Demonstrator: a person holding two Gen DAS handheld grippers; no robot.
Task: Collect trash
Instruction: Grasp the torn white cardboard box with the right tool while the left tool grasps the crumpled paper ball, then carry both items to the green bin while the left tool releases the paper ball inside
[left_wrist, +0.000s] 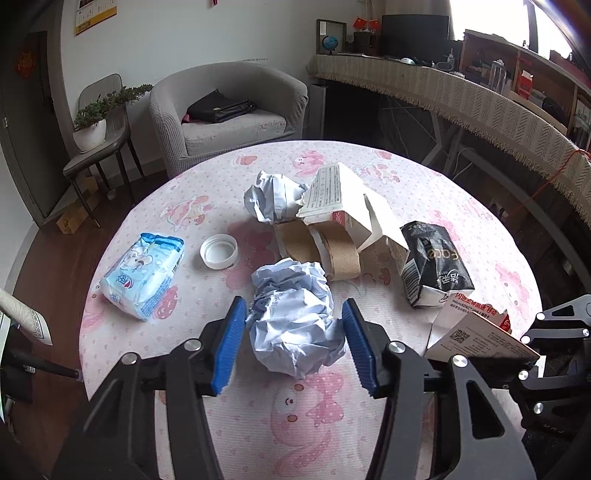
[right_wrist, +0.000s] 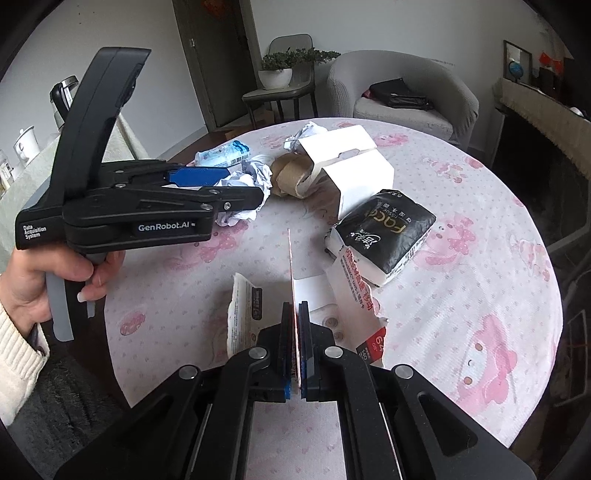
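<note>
While the left gripper (left_wrist: 294, 334) angles down, pads astride crumpled paper (left_wrist: 293, 317), the right gripper (right_wrist: 294, 345) pinches torn card (right_wrist: 295, 295).

The left claw (right_wrist: 236, 192) is a black plastic frame with a tall curved grip, white lettering reading "GenRobot.AI" and "Data Acquisition System" on its side, and a pale grey trigger below; its ribbed pads (left_wrist: 229, 343) are bright blue; round silver screws stud the linkage arms; the right claw (right_wrist: 294, 350) is built alike (black arms, blue pads); the hand (right_wrist: 48, 277) wears a cream ribbed-knit sleeve (right_wrist: 18, 343).
</note>
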